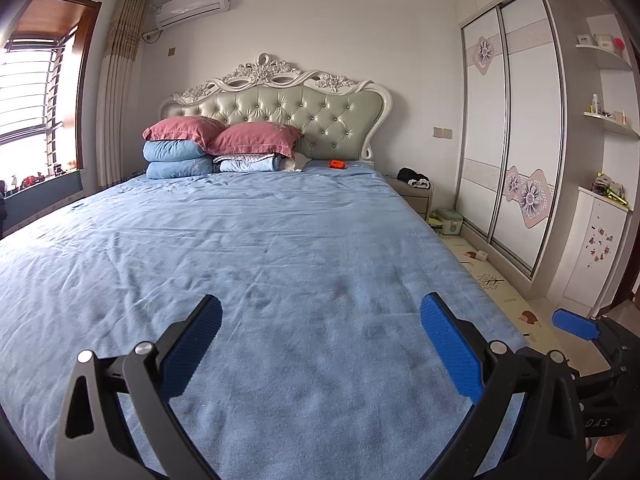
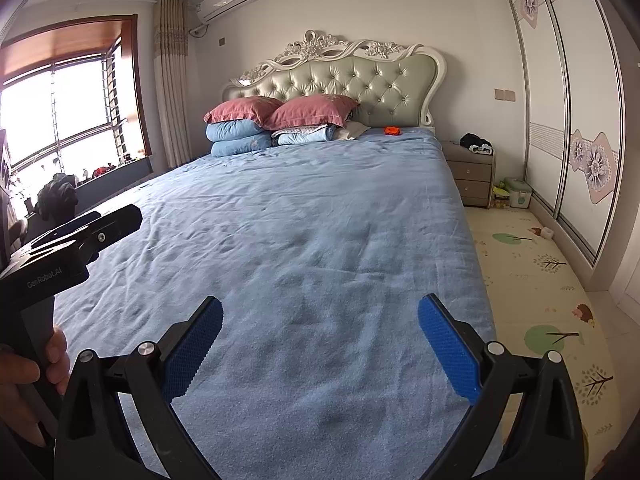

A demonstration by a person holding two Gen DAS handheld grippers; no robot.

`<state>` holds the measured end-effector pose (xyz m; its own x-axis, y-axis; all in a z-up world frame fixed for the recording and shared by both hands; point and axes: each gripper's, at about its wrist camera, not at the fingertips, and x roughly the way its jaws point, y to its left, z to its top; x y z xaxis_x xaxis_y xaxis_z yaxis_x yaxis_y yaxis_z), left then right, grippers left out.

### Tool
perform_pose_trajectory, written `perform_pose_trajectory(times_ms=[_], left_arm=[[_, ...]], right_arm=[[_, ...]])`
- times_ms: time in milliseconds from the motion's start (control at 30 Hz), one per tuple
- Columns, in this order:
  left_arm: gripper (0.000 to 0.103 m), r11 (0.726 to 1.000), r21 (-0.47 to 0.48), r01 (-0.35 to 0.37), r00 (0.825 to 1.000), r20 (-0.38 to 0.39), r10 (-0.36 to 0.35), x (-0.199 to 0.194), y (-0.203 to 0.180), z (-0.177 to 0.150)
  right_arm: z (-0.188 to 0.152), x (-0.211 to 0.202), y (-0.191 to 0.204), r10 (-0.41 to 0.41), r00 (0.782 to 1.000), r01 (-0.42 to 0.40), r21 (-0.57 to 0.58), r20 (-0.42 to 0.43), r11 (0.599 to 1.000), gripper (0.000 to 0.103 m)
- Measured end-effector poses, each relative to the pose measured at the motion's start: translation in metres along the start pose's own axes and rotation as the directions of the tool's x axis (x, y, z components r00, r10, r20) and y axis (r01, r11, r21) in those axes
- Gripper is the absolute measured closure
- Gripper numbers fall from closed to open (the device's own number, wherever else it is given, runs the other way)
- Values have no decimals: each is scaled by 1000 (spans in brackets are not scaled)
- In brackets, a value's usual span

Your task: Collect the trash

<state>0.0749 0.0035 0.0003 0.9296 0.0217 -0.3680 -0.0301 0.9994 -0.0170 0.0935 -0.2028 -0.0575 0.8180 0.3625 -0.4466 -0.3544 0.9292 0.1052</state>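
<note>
A small orange object (image 1: pixel 337 164) lies on the blue bed sheet (image 1: pixel 240 240) near the headboard, far from both grippers; it also shows in the right wrist view (image 2: pixel 392 131). My left gripper (image 1: pixel 320 320) is open and empty above the foot of the bed. My right gripper (image 2: pixel 320 318) is open and empty, also above the foot of the bed (image 2: pixel 300 220). The right gripper shows at the right edge of the left wrist view (image 1: pixel 576 322). The left gripper shows at the left of the right wrist view (image 2: pixel 100 224).
Pink pillows (image 1: pixel 224 134) and folded blue quilts (image 1: pixel 178 160) sit by the headboard. A nightstand (image 2: pixel 472 176) with dark items stands right of the bed. A green-white box (image 2: pixel 518 192) and small items lie on the play mat (image 2: pixel 540 300). A wardrobe (image 1: pixel 512 140) lines the right wall.
</note>
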Motion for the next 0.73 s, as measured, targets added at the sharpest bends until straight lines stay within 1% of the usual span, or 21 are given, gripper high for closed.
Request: perform_pose_trajectory(times_ms=[100,167,233,300,500,633,733], left_arm=[[4,1000,-2,12,1000,4,-12,0,0,0],[4,1000,-9,13,1000,26,-13,-3,0,1],[4,999,-23,33,998,45,-31,-4,2,1],[4,999,-38,14,999,49,-12,-3,5,2],[4,999,-7,-40,998,52,41,-3,4,2],[4,1000,-8,-21,999,45,21,-3,2,4],[4,1000,-4,-22,999,42,23,-2,1,3]], right_arm=[[0,0,0,0,1000,0,1,-2,1000,8],[-1,0,0,4,1000,-4,6,-4,1000,8],[-2,2,0,8,1000,-8,12,-8,1000,8],[-3,3,0,11,1000,-10,15,-13,1000,8],[-4,3,-1,6,1000,-5,19,-16,1000,8],[-4,2,1,10,1000,-10,20,-12,1000,8],[-4,2,2,11,1000,-11,15,-11,1000,8]])
